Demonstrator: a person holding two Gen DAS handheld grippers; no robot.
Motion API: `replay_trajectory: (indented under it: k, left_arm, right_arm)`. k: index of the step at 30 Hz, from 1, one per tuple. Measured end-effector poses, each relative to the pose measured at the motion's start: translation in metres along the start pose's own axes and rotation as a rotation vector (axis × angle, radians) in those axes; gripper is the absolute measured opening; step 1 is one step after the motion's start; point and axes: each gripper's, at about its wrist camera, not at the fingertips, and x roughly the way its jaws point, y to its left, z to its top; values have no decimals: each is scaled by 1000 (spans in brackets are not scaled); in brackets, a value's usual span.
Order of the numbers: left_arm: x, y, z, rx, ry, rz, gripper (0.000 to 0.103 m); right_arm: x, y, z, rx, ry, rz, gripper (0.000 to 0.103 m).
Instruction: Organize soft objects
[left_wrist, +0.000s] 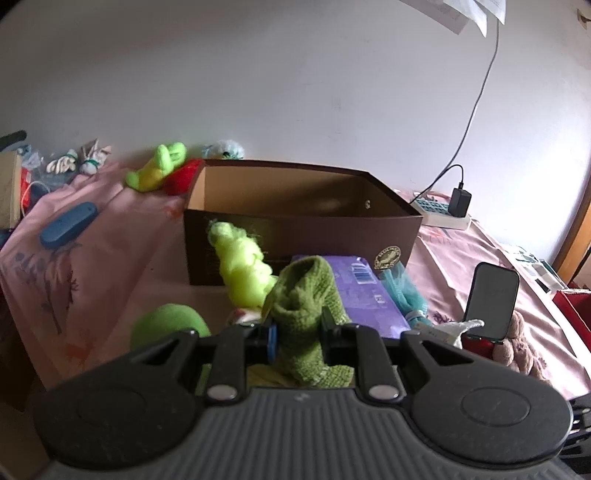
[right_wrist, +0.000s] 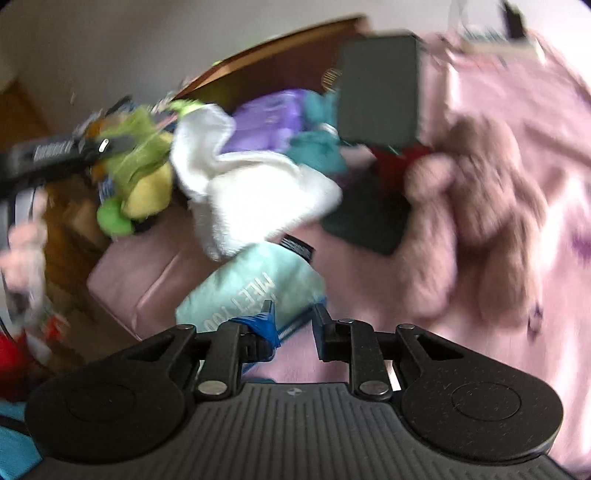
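The left gripper (left_wrist: 295, 332) is clamped on a green knitted cloth (left_wrist: 304, 310). The cloth is a coarse, ribbed olive-green knit, bunched into an upright fold between the fingers, with its loose end hanging toward the camera. It sits in front of an open brown cardboard box (left_wrist: 303, 221) that stands on a pink bedsheet (left_wrist: 110, 229).

Just behind the cloth lie a neon-yellow fluffy piece (left_wrist: 243, 266), leaning against the box front, a purple plastic packet (left_wrist: 365, 295) and a teal mesh sponge (left_wrist: 404, 291). A round green plush (left_wrist: 166, 325) is to the left of the gripper. A dark phone (left_wrist: 493, 299) stands upright at the right, beside a brownish-pink plush bear (left_wrist: 521, 350). Farther back, a green plush toy (left_wrist: 159, 166) rests near the wall.

The right wrist view is motion-blurred. The right gripper (right_wrist: 293, 325) has its fingers apart with nothing between them, over a pale mint pouch (right_wrist: 255, 288) with printed lettering. A white fleecy cloth (right_wrist: 255, 184) lies beyond it, with the bear to the right.
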Motion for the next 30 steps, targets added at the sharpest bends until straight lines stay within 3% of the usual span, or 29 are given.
replay_trajectory:
  k: [3, 12, 17, 21, 27, 30]
  left_arm:
    - [-4, 3, -4, -5, -1, 6, 19]
    - [-7, -3, -18, 7, 18, -11, 19]
    - [-11, -1, -22, 0, 12, -4, 19]
    - [-10, 0, -23, -9, 15, 5, 19]
    - [-12, 2, -22, -14, 7, 19, 19]
    - [-13, 4, -21, -20, 5, 26, 19]
  right_arm:
    - [-2, -9, -5, 64, -2, 34, 5]
    - [18, -1, -8, 214, -36, 258, 13]
    - [28, 17, -9, 138, -80, 231, 12]
    - [24, 13, -7, 153, -93, 228, 0]
    - [6, -1, -10, 205, -172, 221, 0]
    - [4, -4, -9, 197, -155, 189, 0]
